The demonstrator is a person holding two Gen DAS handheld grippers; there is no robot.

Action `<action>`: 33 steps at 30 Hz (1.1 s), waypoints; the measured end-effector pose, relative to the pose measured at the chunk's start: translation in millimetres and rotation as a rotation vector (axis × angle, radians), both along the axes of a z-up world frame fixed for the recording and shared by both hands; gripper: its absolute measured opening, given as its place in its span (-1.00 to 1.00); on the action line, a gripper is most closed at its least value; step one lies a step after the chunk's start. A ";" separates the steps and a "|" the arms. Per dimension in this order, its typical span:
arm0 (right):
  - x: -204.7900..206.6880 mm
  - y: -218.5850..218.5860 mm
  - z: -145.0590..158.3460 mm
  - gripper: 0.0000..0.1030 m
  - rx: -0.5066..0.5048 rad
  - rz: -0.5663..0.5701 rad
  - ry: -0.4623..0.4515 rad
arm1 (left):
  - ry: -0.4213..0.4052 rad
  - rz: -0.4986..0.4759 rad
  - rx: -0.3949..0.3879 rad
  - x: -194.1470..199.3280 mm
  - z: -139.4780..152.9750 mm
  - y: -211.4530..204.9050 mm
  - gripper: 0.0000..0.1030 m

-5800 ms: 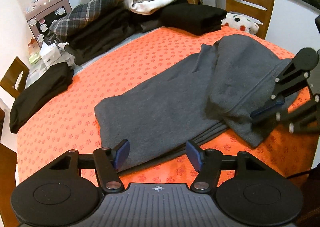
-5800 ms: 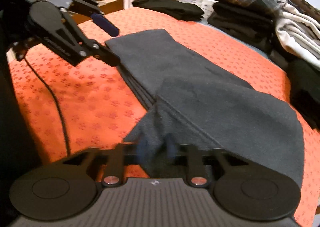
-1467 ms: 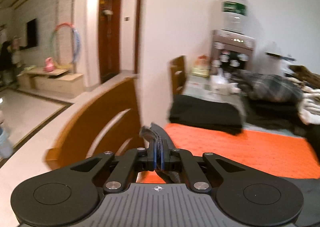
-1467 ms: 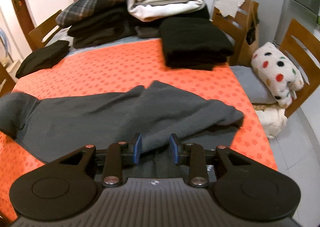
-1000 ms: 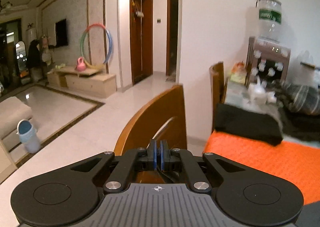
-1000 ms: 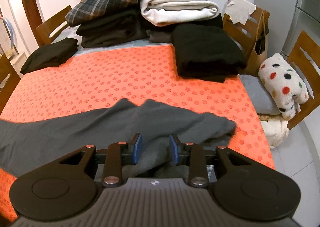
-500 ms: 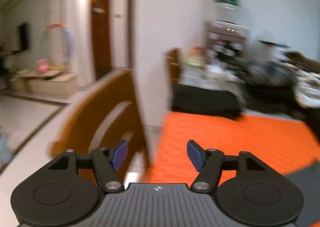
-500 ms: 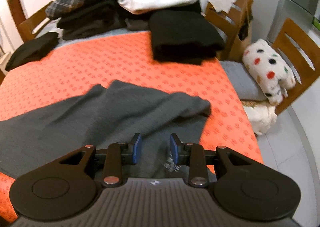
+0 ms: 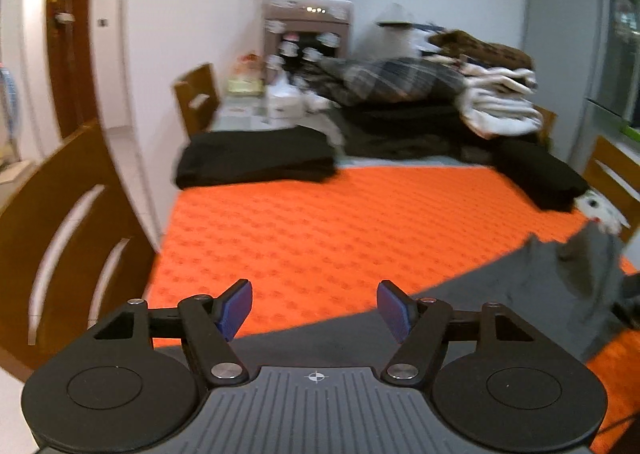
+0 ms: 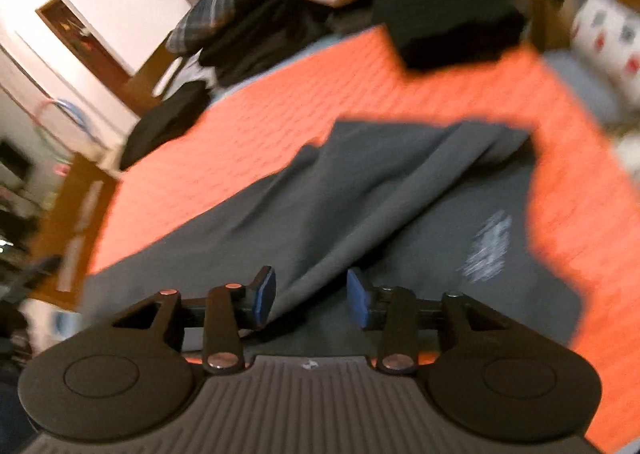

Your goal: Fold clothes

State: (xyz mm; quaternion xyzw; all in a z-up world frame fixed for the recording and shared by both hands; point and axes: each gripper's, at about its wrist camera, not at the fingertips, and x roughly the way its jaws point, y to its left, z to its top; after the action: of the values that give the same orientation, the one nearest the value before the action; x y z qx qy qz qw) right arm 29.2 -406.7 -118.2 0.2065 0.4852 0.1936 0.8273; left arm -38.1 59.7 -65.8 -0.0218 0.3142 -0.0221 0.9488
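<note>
Left gripper: jaws wide apart, nothing held, above near edge of grey garment | Right gripper: jaws apart, empty, a fold of garment between them | Garment lies rumpled on orange cloth | Folded stacks behind

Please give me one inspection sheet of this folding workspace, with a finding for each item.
Surface: orange patterned cloth covers the table.
Job's things: grey garment lies spread and wrinkled on it, held by neither tool.
Clutter: folded black clothes, plaid and white piles at the far edge.
Grippers: left tool open above the garment's edge; right tool open over a fold.
Cables: nothing seen.
Surroundings: wooden chair, water dispenser, fridge, brown door.
</note>
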 end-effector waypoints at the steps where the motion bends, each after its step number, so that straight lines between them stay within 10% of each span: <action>1: 2.4 3.9 -5.5 -0.11 0.021 0.000 0.028 | 0.007 -0.030 -0.006 -0.1 -2.1 -3.6 0.44; 3: 8.4 10.3 -15.9 -0.14 0.041 -0.006 0.085 | 0.025 -0.101 -0.017 -1.0 -7.0 -11.4 0.48; 6: 14.9 19.1 -22.1 -0.89 0.075 -0.015 0.107 | 0.054 -0.205 -0.018 -7.2 -17.2 -24.8 0.52; 18: 36.1 19.3 30.1 -0.95 0.252 -0.116 -0.032 | 0.078 -0.310 0.122 -19.6 -58.4 -72.4 0.53; 27: 46.4 14.5 43.5 -0.96 0.274 -0.166 -0.087 | 0.055 -0.049 0.269 -32.8 -61.9 -41.8 -0.76; 33: 45.7 20.2 60.2 -0.96 0.235 -0.150 -0.158 | -0.046 0.032 0.259 -31.3 -22.2 -16.7 -0.81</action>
State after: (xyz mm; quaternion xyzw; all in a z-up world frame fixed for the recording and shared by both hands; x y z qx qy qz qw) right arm 74.9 -386.5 -58.0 0.3215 0.3760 0.2024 0.8452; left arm -69.4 43.0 -88.0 0.0963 0.2921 0.0332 0.9510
